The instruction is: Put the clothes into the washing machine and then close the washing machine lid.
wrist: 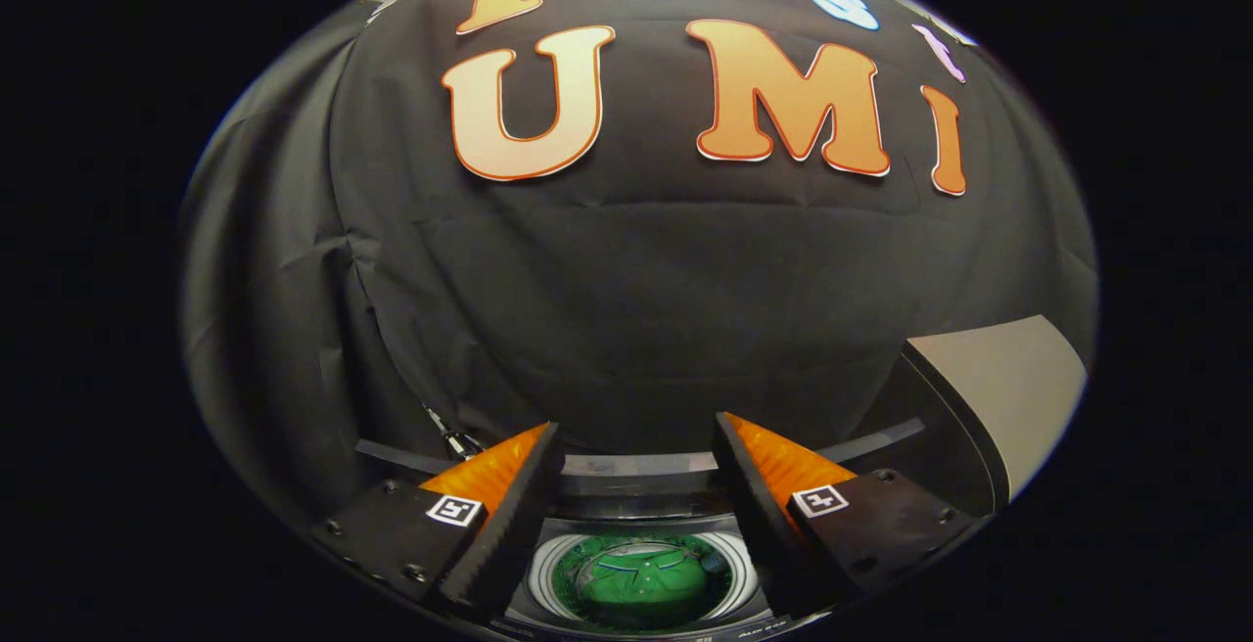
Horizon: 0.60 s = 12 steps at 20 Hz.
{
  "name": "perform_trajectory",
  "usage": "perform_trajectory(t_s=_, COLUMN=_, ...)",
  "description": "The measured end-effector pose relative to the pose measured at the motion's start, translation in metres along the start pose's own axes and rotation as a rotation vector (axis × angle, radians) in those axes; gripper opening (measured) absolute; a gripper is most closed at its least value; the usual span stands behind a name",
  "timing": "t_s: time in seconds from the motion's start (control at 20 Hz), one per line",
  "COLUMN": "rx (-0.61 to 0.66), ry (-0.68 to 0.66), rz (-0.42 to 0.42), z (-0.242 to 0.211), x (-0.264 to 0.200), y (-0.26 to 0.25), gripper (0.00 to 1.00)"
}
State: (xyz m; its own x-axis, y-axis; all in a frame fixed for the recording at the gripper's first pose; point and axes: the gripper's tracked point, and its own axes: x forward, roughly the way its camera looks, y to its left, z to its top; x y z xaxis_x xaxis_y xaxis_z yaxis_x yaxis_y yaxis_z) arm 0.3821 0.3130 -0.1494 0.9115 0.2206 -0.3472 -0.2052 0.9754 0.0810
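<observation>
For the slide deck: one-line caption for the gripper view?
Open gripper above washing machine, green garment in drum, lid raised.

the booth wall (626, 309) is black cloth, hung across the whole background. horizontal fold creases cross the wall at mid-height. a vertical seam with puckered folds runs down the wall's left portion. a pale beige panel (1013, 392) stands at the wall's lower right, angled, with a dark edge. lighting is dim and even.
</observation>
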Motion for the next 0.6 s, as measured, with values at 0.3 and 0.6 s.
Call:
perform_trajectory(t_s=0.3, rx=-0.009, ry=-0.059, rz=-0.021, z=-0.023, x=-0.016, y=-0.002, gripper=0.99)
perform_trajectory(t_s=0.6, rx=0.007, ry=-0.022, rz=-0.026, z=-0.063, x=-0.022, y=-0.015, gripper=0.99)
